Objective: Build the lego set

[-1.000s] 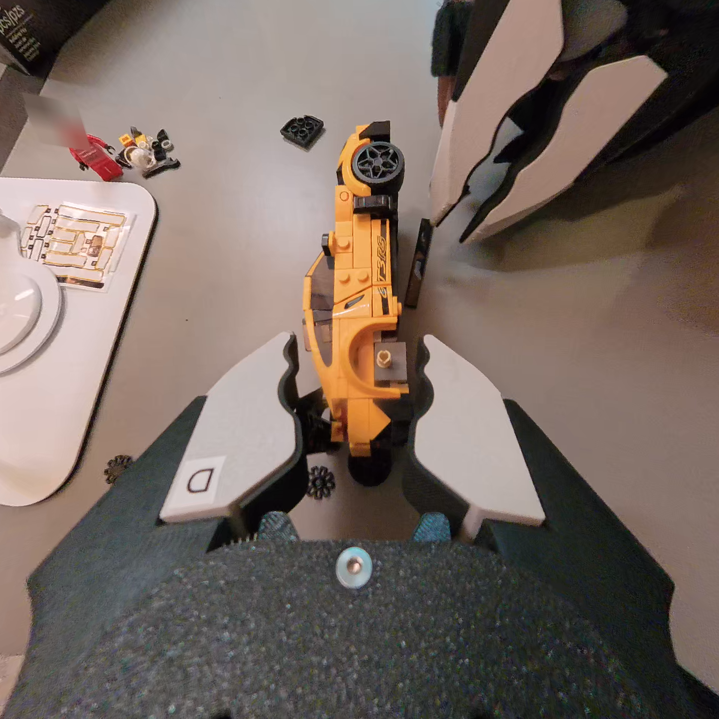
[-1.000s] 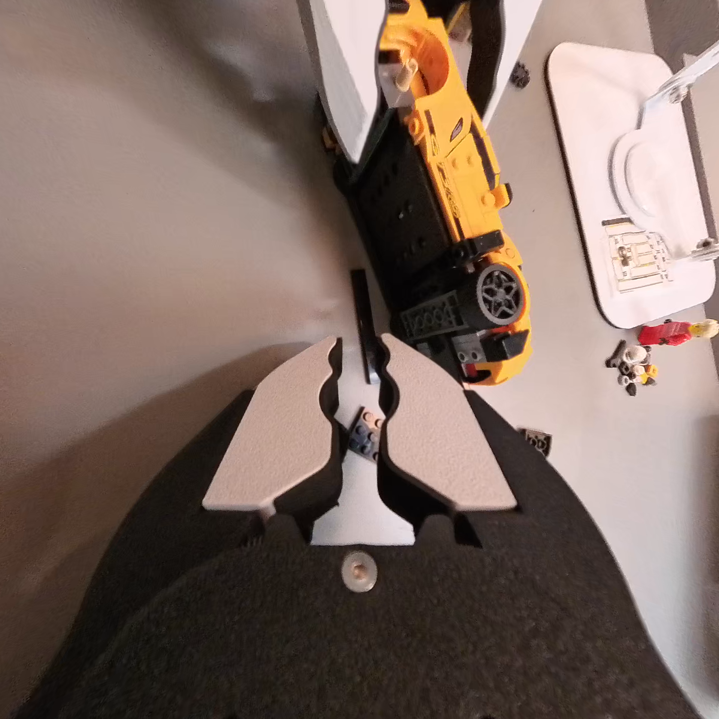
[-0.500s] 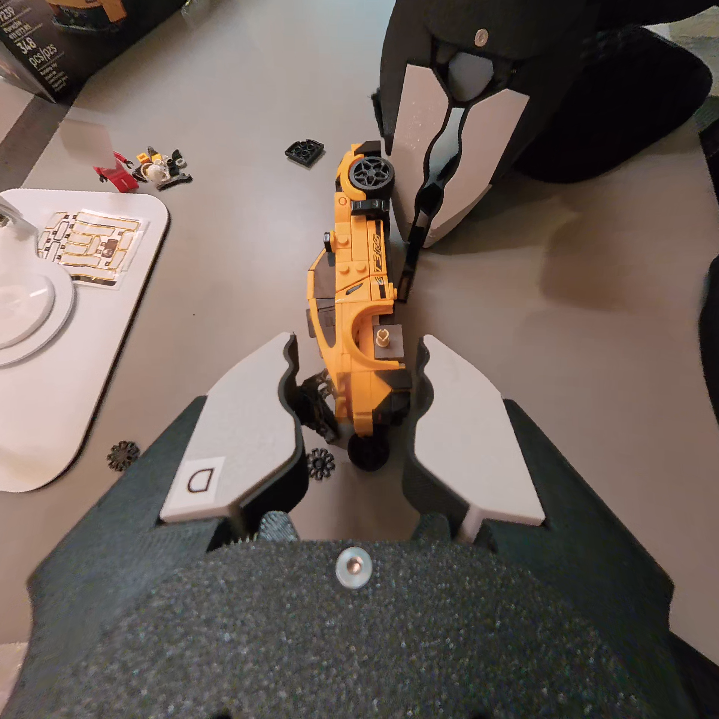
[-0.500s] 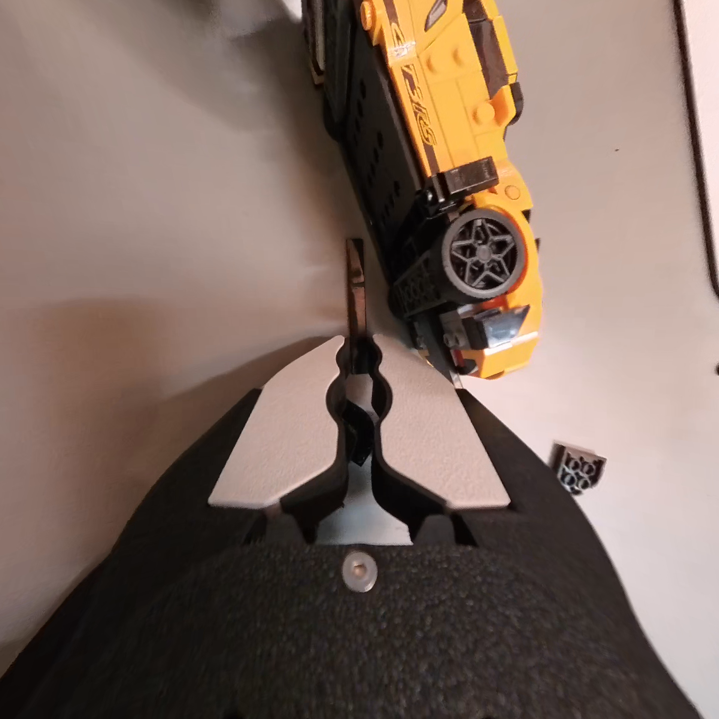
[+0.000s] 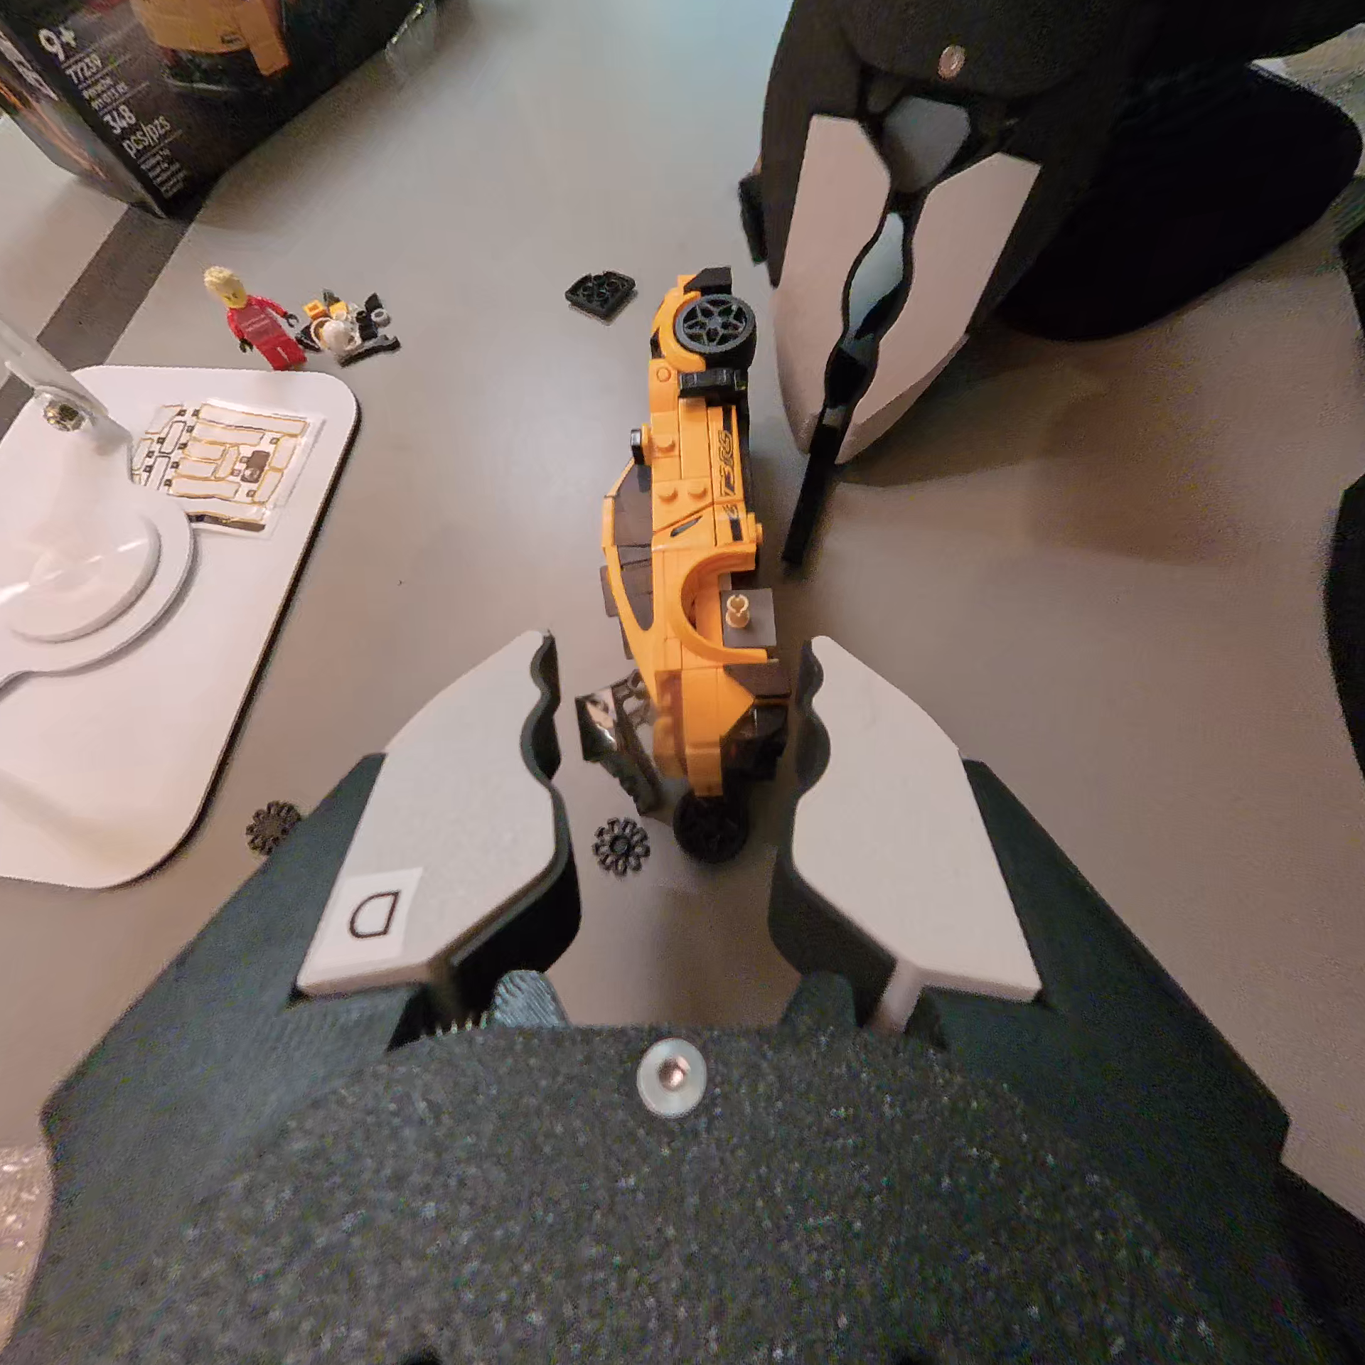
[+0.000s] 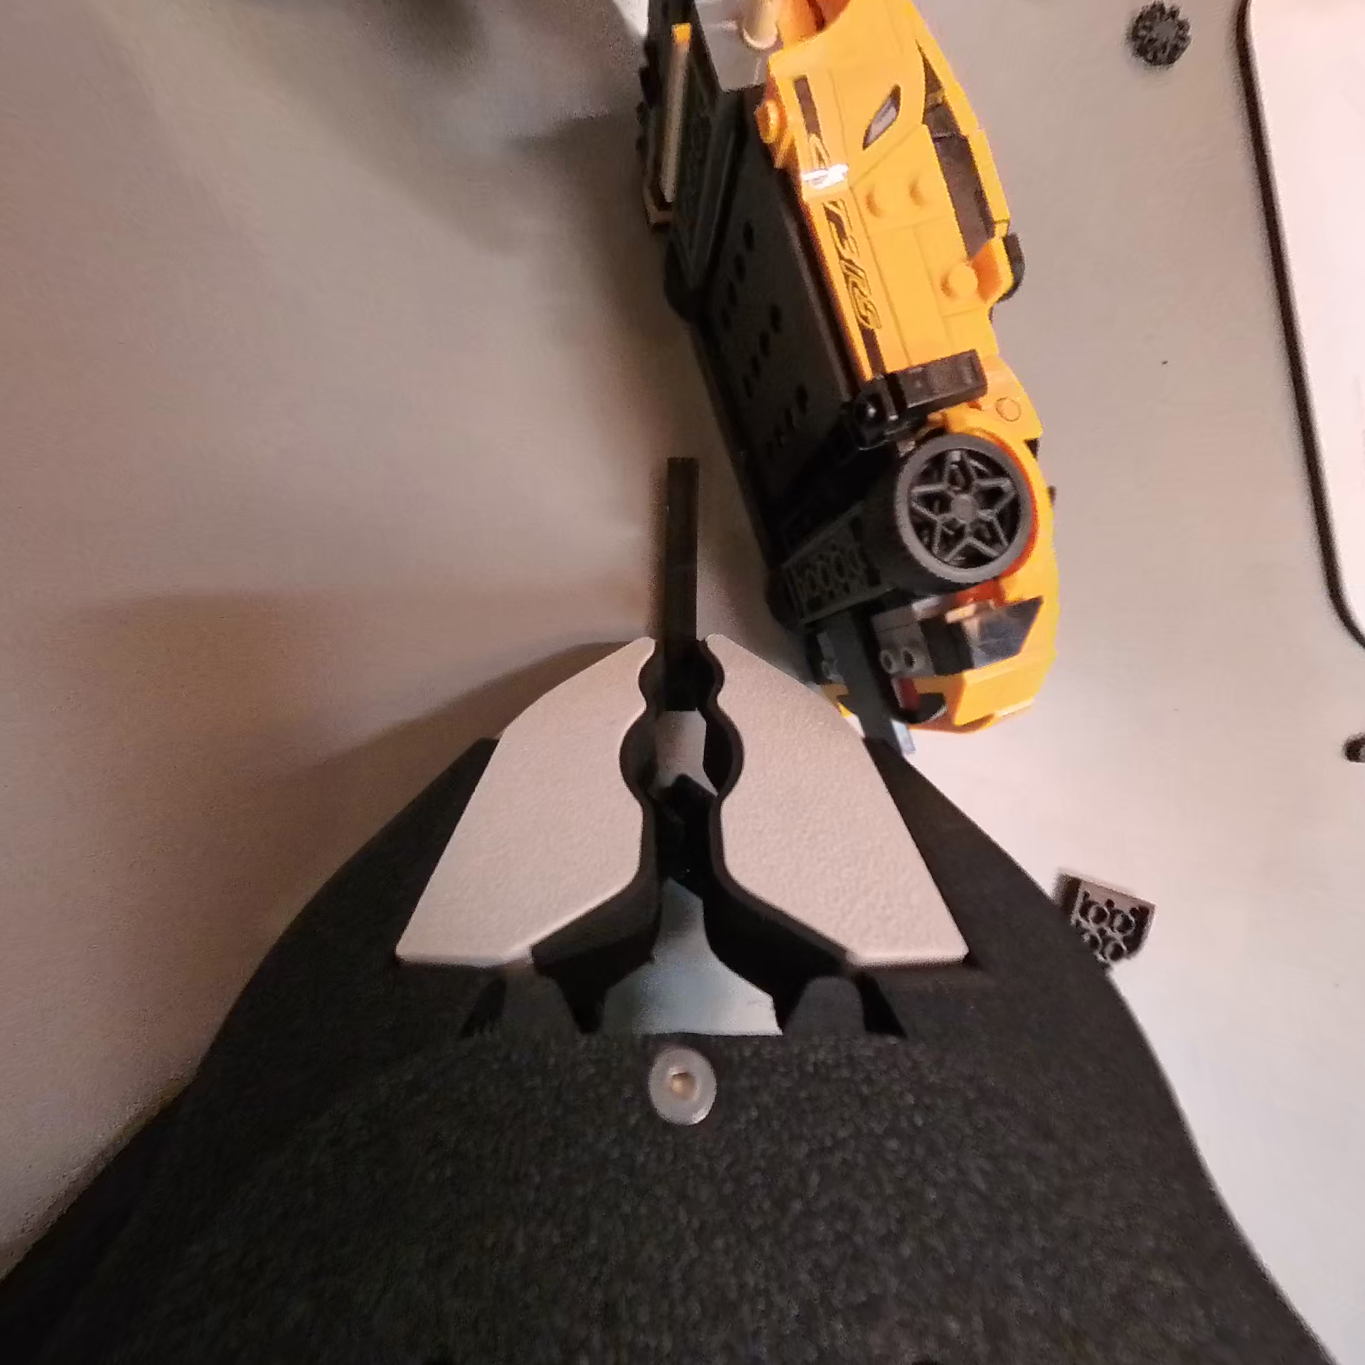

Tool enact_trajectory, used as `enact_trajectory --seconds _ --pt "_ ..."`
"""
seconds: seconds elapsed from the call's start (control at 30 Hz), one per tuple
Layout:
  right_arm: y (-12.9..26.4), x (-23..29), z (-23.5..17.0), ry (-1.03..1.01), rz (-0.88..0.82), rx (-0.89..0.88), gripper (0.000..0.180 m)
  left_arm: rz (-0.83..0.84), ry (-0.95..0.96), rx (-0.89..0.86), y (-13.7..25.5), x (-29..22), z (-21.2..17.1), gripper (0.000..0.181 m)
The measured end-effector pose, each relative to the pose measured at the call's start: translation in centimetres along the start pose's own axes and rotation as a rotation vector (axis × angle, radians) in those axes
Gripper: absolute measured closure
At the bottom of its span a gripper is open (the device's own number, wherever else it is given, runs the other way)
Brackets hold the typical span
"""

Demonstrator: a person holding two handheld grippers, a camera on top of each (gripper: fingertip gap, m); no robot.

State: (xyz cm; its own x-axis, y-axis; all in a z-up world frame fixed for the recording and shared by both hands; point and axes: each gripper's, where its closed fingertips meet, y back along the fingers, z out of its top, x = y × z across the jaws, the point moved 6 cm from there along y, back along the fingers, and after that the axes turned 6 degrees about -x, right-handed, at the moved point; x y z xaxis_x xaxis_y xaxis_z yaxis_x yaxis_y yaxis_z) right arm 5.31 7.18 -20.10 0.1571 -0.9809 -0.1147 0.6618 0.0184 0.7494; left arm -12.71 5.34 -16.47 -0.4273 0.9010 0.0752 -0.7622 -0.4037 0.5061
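In the left wrist view, a grey table [image 5: 1071,665] runs bare across the right middle of the frame, giving open passage there. An orange car [image 5: 694,517] on its side fills the centre, its near end between the spread fingers of the left gripper [image 5: 676,709]. At upper right the right gripper [image 5: 842,414] pinches a thin black strip [image 5: 809,495] just right of the car. A white board [image 5: 185,665] fills the left edge. Two black gear pieces [image 5: 620,846] lie near the fingers, and a minifigure [image 5: 255,317], small loose parts [image 5: 347,332] and a box [image 5: 148,96] crowd the upper left.
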Motion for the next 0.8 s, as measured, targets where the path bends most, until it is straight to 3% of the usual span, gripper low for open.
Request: enact_trajectory --seconds 0.37,0.6,0.8 --pt "0.2 1.3 0.3 0.066 0.006 0.076 0.167 0.0 0.003 0.079 -0.1 -0.3 -1.8 0.126" --pt "4.1 -0.3 5.5 0.13 -0.05 -0.046 0.163 -0.002 0.019 0.109 2.0 0.5 -2.8 0.125" --pt "3.1 -0.1 7.2 0.18 -0.059 -0.062 0.164 -0.07 0.07 0.193 1.2 -0.2 -5.4 0.139"
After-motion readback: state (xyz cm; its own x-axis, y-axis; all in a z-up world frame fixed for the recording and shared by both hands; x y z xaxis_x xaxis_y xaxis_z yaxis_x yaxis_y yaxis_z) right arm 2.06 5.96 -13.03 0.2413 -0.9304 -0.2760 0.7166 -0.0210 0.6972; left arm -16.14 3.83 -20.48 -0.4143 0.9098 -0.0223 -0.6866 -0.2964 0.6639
